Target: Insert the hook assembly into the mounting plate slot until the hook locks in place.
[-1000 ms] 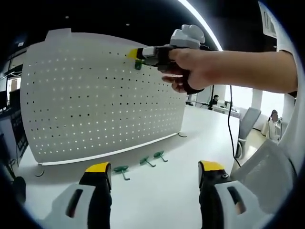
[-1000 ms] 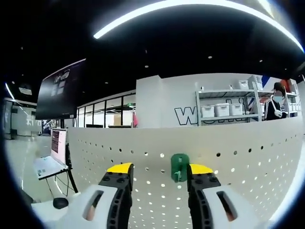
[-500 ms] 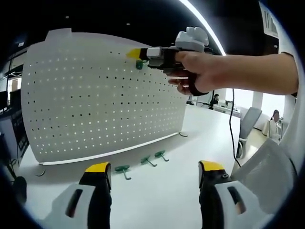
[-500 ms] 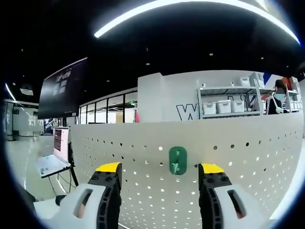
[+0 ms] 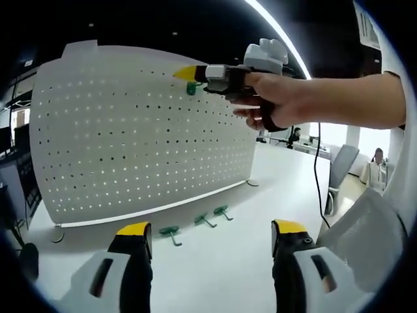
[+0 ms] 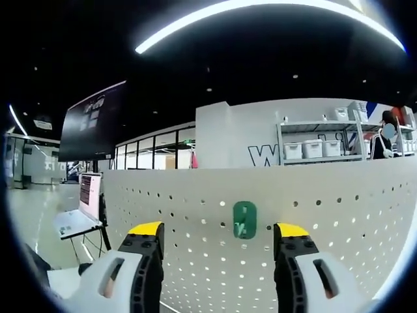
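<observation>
A white perforated mounting plate point(image 5: 130, 137) stands upright on the table. A green hook point(image 6: 244, 219) sits in the plate near its top edge, also seen as the hook point(image 5: 191, 87) in the left gripper view. My right gripper point(image 6: 218, 233) is open, its jaws on either side of the hook and apart from it. In the left gripper view a hand holds that right gripper point(image 5: 184, 73) up by the plate's top. My left gripper point(image 5: 210, 231) is open and empty, low over the table. Three loose green hooks point(image 5: 195, 225) lie at the plate's foot.
A white table point(image 5: 221, 261) carries the plate. A laptop point(image 6: 81, 208) stands on a stand beyond the plate's left end. Shelving with white bins point(image 6: 313, 150) is behind the plate. Chairs point(image 5: 342, 169) and a cable point(image 5: 317, 169) are at the right.
My right gripper has let go of the hook, opened wide and drawn back slightly. The hook stays in the plate. The left gripper has not moved.
</observation>
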